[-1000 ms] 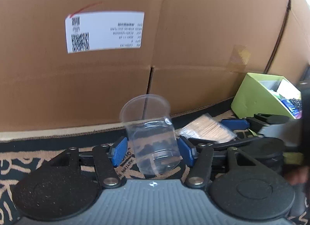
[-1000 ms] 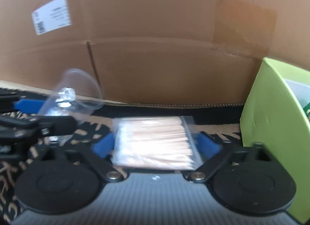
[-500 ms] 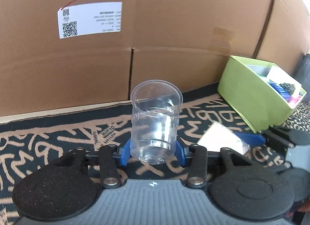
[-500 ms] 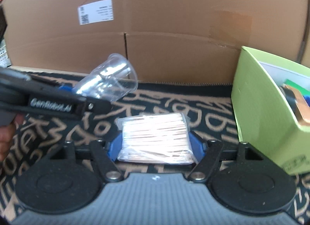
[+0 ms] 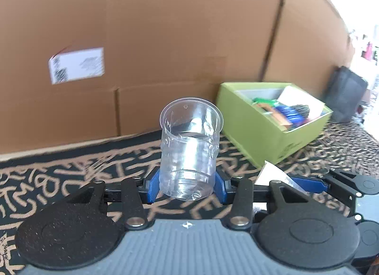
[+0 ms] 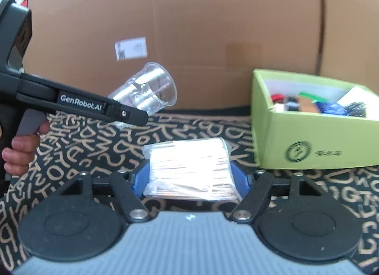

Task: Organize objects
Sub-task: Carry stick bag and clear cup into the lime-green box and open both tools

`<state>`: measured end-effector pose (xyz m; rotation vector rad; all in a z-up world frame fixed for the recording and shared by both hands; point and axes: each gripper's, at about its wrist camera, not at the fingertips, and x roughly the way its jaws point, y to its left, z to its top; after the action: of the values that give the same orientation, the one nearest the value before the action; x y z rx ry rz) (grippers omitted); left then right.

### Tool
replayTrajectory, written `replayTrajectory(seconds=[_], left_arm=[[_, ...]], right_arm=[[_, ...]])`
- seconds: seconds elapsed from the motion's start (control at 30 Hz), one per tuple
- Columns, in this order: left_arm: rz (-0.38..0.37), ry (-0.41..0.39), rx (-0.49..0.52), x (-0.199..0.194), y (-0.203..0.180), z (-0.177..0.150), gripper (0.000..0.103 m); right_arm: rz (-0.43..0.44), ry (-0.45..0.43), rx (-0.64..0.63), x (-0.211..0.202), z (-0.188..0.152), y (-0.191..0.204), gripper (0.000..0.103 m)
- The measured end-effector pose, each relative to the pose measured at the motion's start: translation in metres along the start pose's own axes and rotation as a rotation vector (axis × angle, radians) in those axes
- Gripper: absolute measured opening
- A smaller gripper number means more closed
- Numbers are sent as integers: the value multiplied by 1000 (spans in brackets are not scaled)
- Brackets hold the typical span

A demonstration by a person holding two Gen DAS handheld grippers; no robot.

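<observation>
The left gripper [image 5: 187, 186] grasps a clear plastic cup [image 5: 190, 149] low on its wall, the blue pads pressed on either side near the base. The cup is held above the patterned mat [image 5: 71, 175], mouth up in the left view. It looks thin-walled and very light, smooth and a little slippery, and likely to buckle or pop out if squeezed harder. Low down, where the ribbed base stiffens it, seems the safest hold; the flared rim would flex.

To the right, the right gripper [image 6: 190, 180] is clenched on a clear bag of wooden sticks [image 6: 190, 168], also lifted off the mat. The sticks lie packed in a flat block, stiff across its width, so the side grip looks sound. The film is slick and loose at the corners, so it may slide if tilted.

Farther right, a green cardboard box [image 6: 308, 142] stands on the mat, open-topped and already holding mixed items. Plain brown cardboard panels [image 6: 213, 26] stand behind everything.
</observation>
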<state>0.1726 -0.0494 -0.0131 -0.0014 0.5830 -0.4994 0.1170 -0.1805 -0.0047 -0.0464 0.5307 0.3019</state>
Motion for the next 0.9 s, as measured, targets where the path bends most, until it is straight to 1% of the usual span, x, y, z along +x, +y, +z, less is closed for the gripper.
replayTrajectory(seconds=[0.23, 0.3, 0.5, 0.6, 0.7, 0.8, 0.9], left_arm=[[-96, -49, 36, -8, -43, 21, 48], [-125, -58, 46, -6, -57, 28, 48], [-177, -81, 62, 11, -94, 51, 48], [-171, -89, 66, 24, -111, 61, 48], [-161, -85, 62, 43, -125, 70, 48], [-145, -78, 55, 63, -130, 77, 48], [-135, -57, 53, 80, -132, 84, 48]], right_arm=[[-84, -114, 14, -51, 15, -32, 71], [-116, -144, 12, -63, 20, -42, 71], [-217, -205, 12, -84, 36, -78, 71], [-265, -220, 15, -85, 43, -96, 71], [-304, -224, 20, -77, 49, -116, 71], [-332, -216, 10, -65, 56, -133, 71], [-349, -210, -14, -44, 65, -145, 71]])
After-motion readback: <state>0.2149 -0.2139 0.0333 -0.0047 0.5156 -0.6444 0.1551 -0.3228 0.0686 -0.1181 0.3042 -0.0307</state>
